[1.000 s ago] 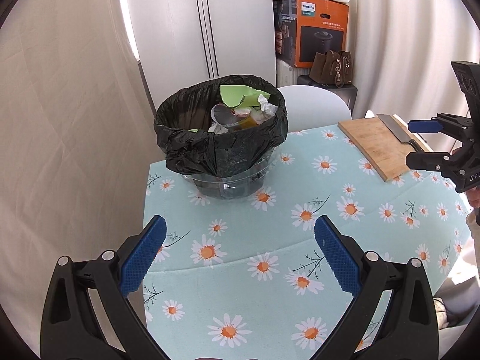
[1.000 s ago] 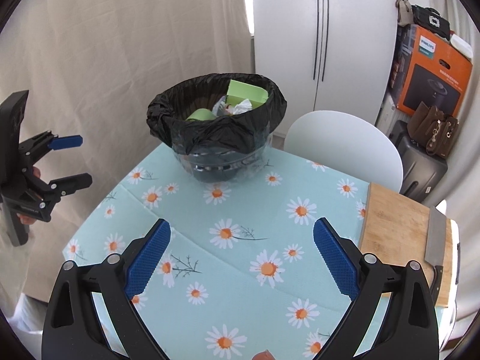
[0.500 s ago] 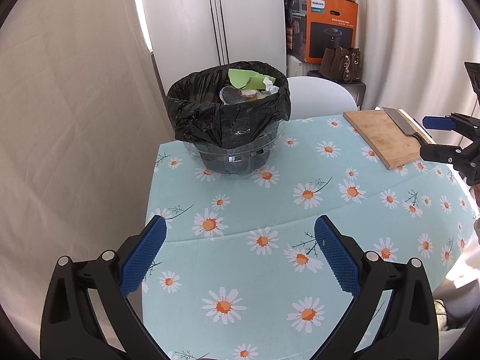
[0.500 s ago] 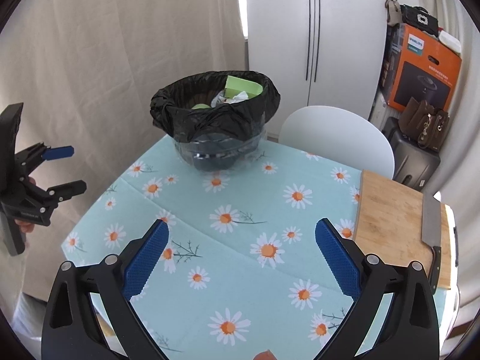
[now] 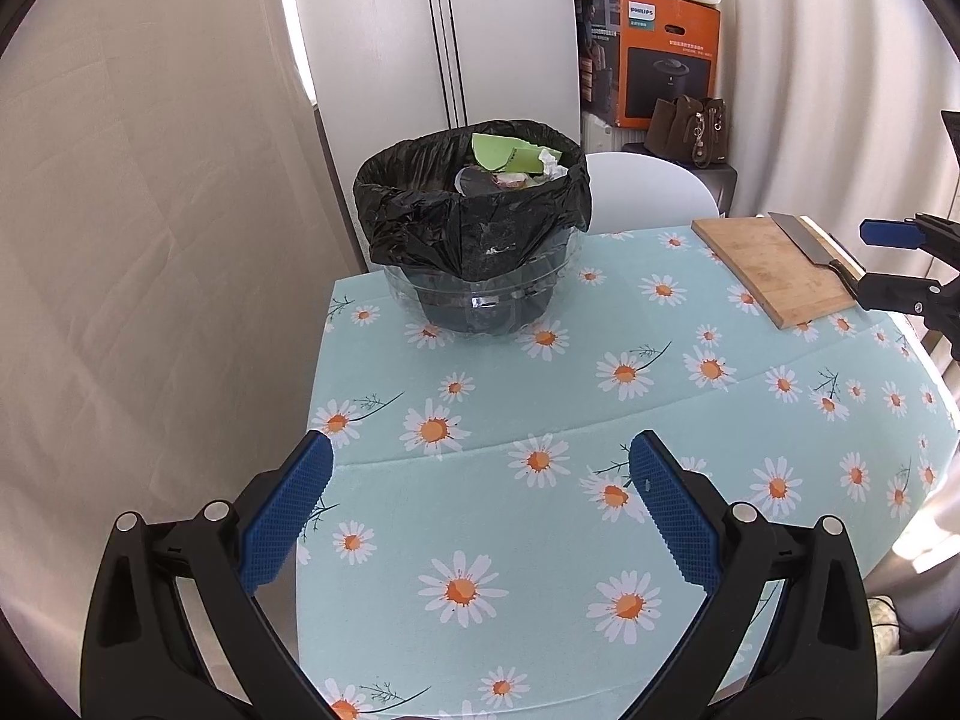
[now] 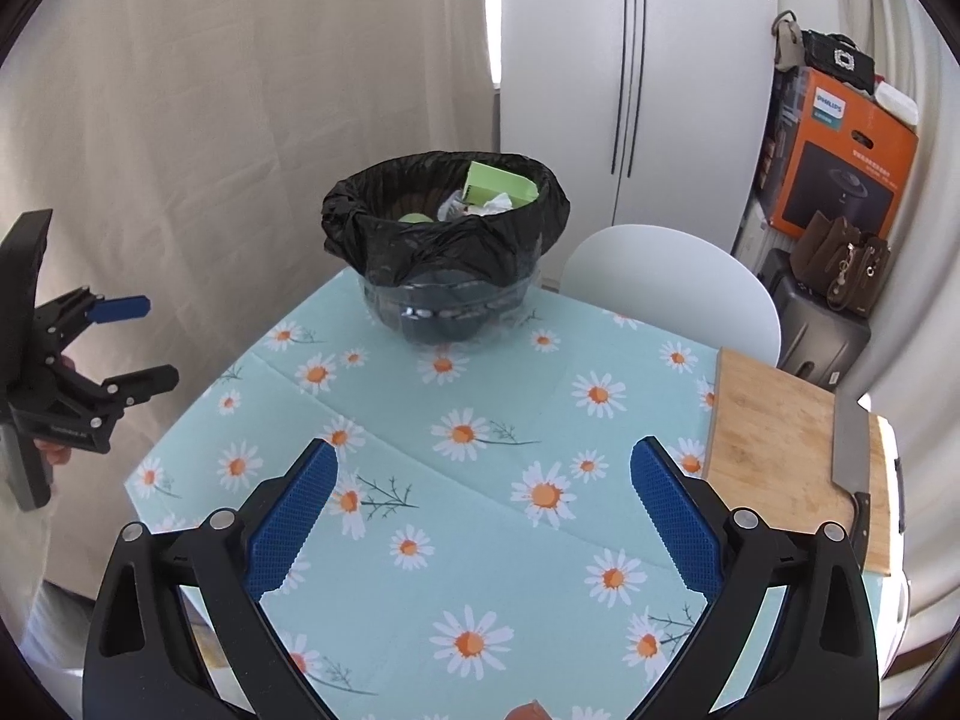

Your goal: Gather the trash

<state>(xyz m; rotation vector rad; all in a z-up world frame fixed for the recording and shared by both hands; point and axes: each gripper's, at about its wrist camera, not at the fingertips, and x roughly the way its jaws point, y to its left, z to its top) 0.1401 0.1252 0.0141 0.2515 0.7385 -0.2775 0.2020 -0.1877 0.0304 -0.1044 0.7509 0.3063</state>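
Both grippers, left gripper (image 5: 480, 450) and right gripper (image 6: 483, 456), had jaws spread wide, holding nothing. The trash bin (image 5: 474, 240) sat straight ahead of the jaws, well apart, on the desk (image 5: 540, 510), stuffed with trash (image 5: 510, 159).

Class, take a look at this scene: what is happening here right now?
A person holds a two-finger tool in each hand above a table with a daisy tablecloth. The left tool and right tool are both open and empty. The bin with a black bag already holds trash. A cleaver lies on a wooden cutting board, untouched. No loose trash shows on the cloth.
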